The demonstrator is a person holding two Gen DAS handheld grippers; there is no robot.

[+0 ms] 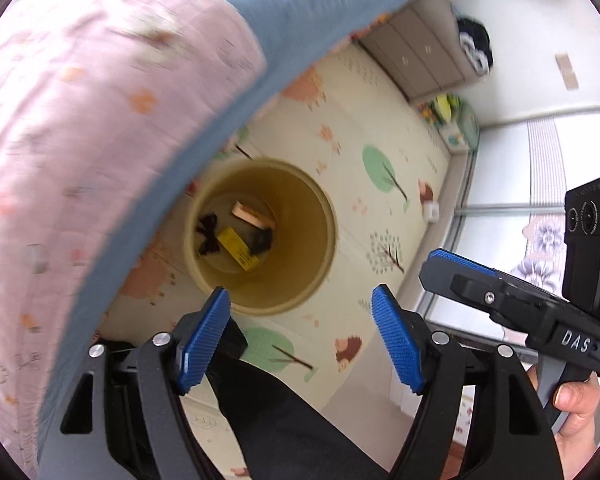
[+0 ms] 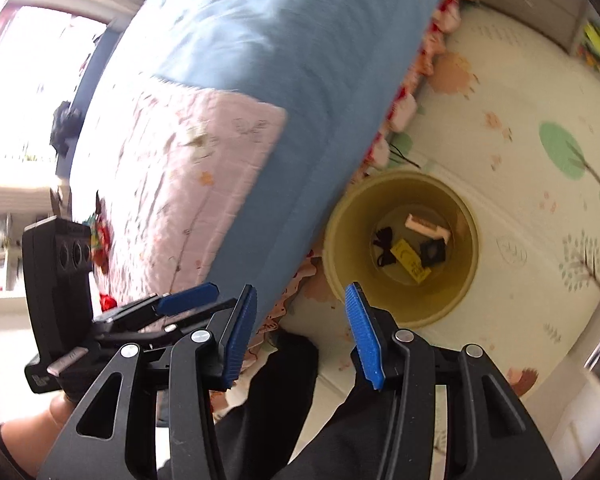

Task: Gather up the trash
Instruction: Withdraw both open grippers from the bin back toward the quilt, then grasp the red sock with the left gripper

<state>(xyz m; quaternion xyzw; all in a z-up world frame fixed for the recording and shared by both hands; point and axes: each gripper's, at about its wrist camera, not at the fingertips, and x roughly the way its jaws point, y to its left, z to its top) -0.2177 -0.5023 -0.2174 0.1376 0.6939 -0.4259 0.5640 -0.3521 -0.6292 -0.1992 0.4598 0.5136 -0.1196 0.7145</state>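
Observation:
A tan round bin [image 1: 324, 240] [image 2: 470, 264] stands on the play mat beside the bed. At its bottom lie a yellow packet [image 1: 238, 248] [image 2: 410, 262], a black ribbon-like scrap [image 1: 209, 234] [image 2: 385, 246], a pinkish box [image 1: 252, 216] [image 2: 426, 226] and a black piece [image 1: 262, 240] [image 2: 434, 254]. My left gripper [image 1: 300, 304] hangs above the bin's near rim, open, with nothing between its blue pads. My right gripper [image 2: 302, 300] is also open and empty, just left of the bin. Each gripper shows at the edge of the other's view.
A bed with a blue cover [image 2: 284, 64] and a pink quilt [image 1: 80, 140] [image 2: 188, 184] fills the left side. The patterned play mat [image 1: 340, 152] [image 2: 520, 184] covers the floor. A person's dark trouser leg [image 1: 284, 412] is below. Drawers [image 1: 420, 52] stand by the far wall.

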